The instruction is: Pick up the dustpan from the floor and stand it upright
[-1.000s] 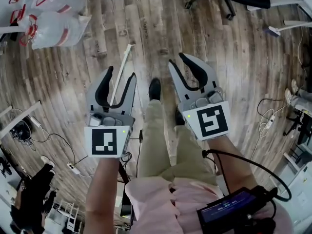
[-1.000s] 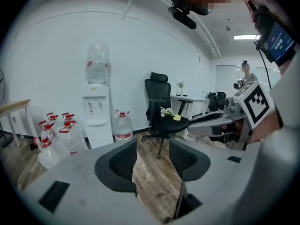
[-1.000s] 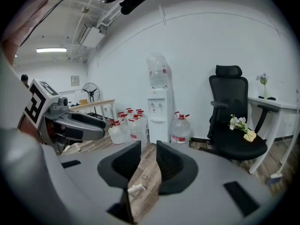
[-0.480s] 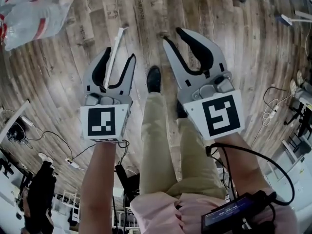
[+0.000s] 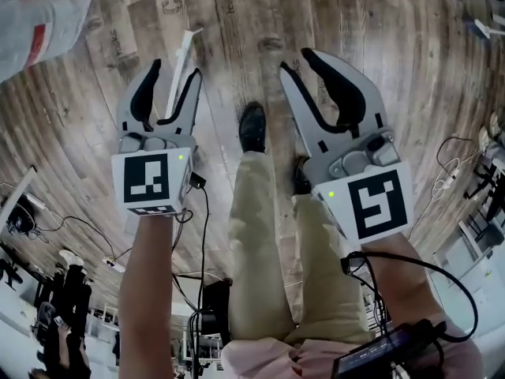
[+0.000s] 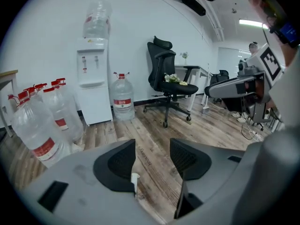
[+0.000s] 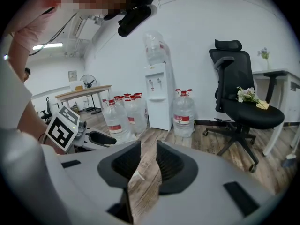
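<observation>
My left gripper (image 5: pixel 173 69) has smooth grey plastic jaws lined with black ribbed pads. The jaws stand wide apart and have just been opening. In the head view a thin, flat white bar runs up the gap between them, lying on the floor (image 5: pixel 237 22) underneath. That bar is all I can see of the dustpan (image 5: pixel 183 54). Its lower end and any pan are hidden behind the gripper body. In the left gripper view (image 6: pixel 152 161) only a small white tip (image 6: pixel 135 178) shows just beside the left pad, and I can't tell whether it touches.

My right gripper (image 5: pixel 297 60) is also open and holds nothing. In the right gripper view (image 7: pixel 147 161) only a strip of floor shows between its curved pads. Each gripper carries a cube with black-and-white square markers.

The floor is wood-grain planking, pale brown and streaky. A black shoe (image 5: pixel 252 126) sits between the grippers, at the end of a khaki trouser leg (image 5: pixel 252 235). The other shoe is mostly hidden behind the right gripper.

By the wall are clear plastic bottles (image 6: pixel 42 130) with red labels and caps. Beside them is a boxy white cooler (image 6: pixel 93 86) with a bottle upended on top. A black chair (image 6: pixel 166 74) on castors has something pale and flowery on its seat, too small to make out. A glossy black cable (image 5: pixel 410 271) loops near my right wrist.
</observation>
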The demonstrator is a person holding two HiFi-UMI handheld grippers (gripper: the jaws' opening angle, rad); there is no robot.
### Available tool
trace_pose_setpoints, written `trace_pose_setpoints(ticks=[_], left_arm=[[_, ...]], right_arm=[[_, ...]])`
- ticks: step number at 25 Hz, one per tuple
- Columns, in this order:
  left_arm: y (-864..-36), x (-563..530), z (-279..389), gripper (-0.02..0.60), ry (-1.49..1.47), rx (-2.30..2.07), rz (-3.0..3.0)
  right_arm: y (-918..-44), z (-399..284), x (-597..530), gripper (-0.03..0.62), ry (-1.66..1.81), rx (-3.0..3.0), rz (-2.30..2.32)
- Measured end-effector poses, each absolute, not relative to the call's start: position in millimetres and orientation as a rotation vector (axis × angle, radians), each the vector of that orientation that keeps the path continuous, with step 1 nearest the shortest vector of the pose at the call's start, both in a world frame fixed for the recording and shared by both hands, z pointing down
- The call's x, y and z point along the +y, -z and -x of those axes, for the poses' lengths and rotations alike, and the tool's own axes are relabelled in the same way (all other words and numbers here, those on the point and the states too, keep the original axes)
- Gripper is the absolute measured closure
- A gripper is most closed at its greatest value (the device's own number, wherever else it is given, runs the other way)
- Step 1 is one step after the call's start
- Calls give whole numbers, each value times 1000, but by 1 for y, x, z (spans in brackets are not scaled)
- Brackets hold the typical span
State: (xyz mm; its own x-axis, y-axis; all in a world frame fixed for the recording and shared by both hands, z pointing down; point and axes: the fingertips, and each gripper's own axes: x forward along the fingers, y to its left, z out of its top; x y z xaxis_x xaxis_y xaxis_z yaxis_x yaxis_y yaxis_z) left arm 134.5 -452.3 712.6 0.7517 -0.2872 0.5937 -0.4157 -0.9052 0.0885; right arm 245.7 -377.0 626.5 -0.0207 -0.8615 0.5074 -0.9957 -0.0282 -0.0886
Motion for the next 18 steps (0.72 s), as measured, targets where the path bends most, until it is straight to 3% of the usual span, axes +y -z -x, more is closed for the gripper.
trace_pose_setpoints(ticks=[18], left_arm=[[-857,-457,-131,328,-1042,-491,-2679]], right_arm=[[-720,-258,-351,490,-684,-1899,-1927]])
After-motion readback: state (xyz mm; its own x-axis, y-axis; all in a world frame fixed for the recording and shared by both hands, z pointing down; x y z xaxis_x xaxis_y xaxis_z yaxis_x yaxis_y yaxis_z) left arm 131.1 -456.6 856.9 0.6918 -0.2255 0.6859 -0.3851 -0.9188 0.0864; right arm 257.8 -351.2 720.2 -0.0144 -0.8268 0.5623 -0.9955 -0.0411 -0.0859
